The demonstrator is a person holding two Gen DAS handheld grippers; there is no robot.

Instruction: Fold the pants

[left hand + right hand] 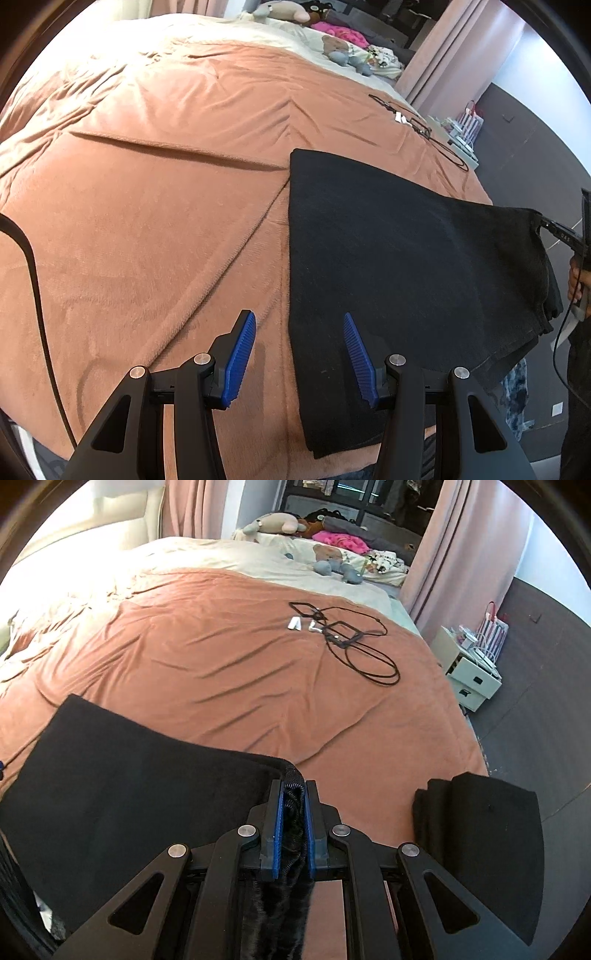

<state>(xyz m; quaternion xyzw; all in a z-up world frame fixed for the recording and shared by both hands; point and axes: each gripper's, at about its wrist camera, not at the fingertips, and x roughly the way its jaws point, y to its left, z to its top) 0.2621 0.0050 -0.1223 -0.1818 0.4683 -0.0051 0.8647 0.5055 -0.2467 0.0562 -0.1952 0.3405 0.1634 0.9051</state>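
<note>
Gripping the black pants [129, 775] by one bunched edge, our right gripper [293, 812] has both blue pads clamped tight on the fabric. We see the pants spread flat over the near part of the orange blanket [147, 221]. Our left gripper [299, 347] hovers with fingers spread wide, straddling the pants' left edge, holding nothing. A second dark folded garment [480, 834] lies just right.
</note>
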